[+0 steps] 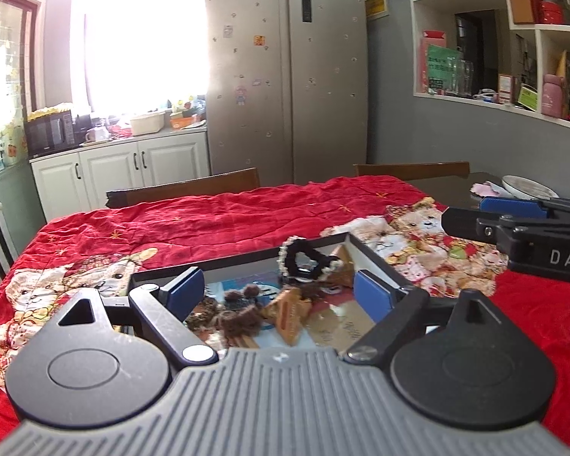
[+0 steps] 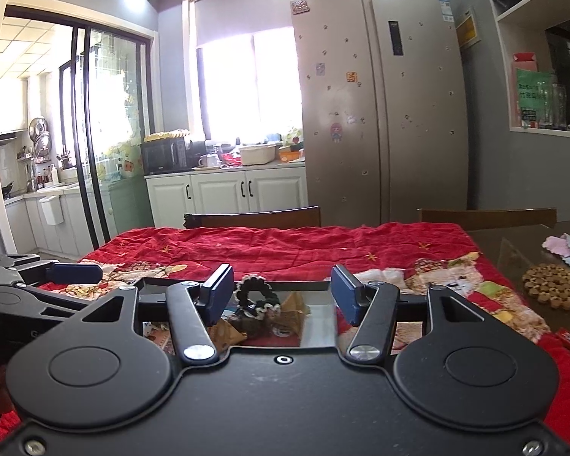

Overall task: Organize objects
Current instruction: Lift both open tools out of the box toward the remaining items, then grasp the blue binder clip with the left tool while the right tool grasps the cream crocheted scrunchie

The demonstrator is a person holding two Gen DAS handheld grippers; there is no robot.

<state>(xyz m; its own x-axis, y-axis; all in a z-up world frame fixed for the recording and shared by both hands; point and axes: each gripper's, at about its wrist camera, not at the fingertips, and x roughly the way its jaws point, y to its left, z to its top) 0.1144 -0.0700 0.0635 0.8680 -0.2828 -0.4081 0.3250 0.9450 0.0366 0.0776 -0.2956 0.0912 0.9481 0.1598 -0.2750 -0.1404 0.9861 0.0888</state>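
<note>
A dark-framed tray (image 1: 376,256) with a shiny floor lies on the red quilt. It holds a black scrunchie with a pearl-white trim (image 1: 307,260), brown fuzzy hair ties (image 1: 239,313) and tan hair clips (image 1: 290,313). My left gripper (image 1: 279,290) is open and empty, its blue pads either side of the pile. My right gripper (image 2: 281,292) is open and empty over the same tray (image 2: 311,285), with the scrunchie (image 2: 256,294) just right of its left pad. The right gripper also shows in the left wrist view (image 1: 513,228) at the right edge.
The red quilt (image 1: 228,216) with bear prints covers the table. Two wooden chair backs (image 2: 254,217) stand at its far side. On the bare table to the right lie a round beaded trivet (image 2: 554,290), a pink cloth (image 2: 560,245) and a white plate (image 1: 528,186).
</note>
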